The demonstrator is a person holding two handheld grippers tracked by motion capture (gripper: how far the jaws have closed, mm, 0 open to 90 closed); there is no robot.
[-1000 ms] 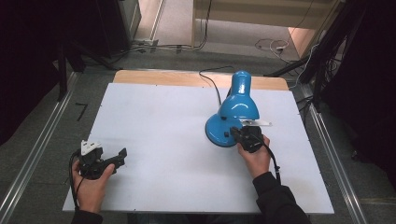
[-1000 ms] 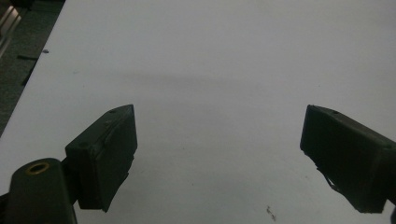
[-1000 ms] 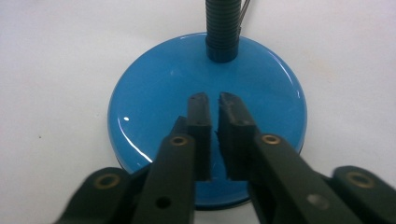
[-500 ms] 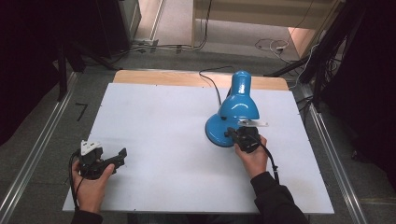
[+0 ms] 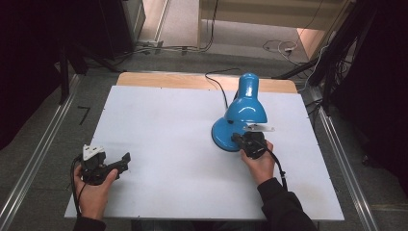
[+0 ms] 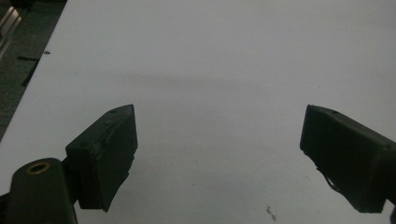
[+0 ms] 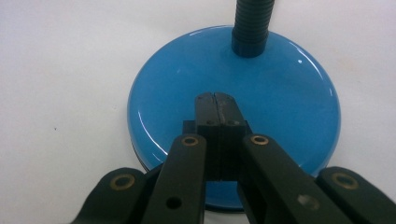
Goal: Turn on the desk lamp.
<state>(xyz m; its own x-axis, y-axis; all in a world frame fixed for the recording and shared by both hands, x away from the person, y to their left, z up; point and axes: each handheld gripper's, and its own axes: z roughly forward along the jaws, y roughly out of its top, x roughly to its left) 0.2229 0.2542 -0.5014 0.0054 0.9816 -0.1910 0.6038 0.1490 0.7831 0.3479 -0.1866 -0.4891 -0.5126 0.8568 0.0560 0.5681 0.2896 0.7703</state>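
Note:
A blue desk lamp (image 5: 246, 107) stands at the right of the white table (image 5: 168, 120), its shade bent down over its round base (image 5: 222, 137). In the right gripper view the glossy base (image 7: 280, 107) and the black ribbed neck (image 7: 251, 21) are close up. My right gripper (image 7: 215, 97) is shut, its jaws pressed together with nothing between them, tips right over the base's near half. A small black block on the base sits just behind the jaws. From the high view this gripper (image 5: 236, 138) reaches the base from the right. My left gripper (image 6: 219, 154) is open above bare table at the front left (image 5: 126, 159).
The lamp's black cable (image 5: 219, 86) runs back over the wooden strip at the far edge. Metal rails (image 5: 43, 144) flank the table on both sides. Dark stands and cables crowd the floor behind and to the right.
My right gripper has slid a little to the left, further onto the lamp base. The left gripper and the lamp have not moved.

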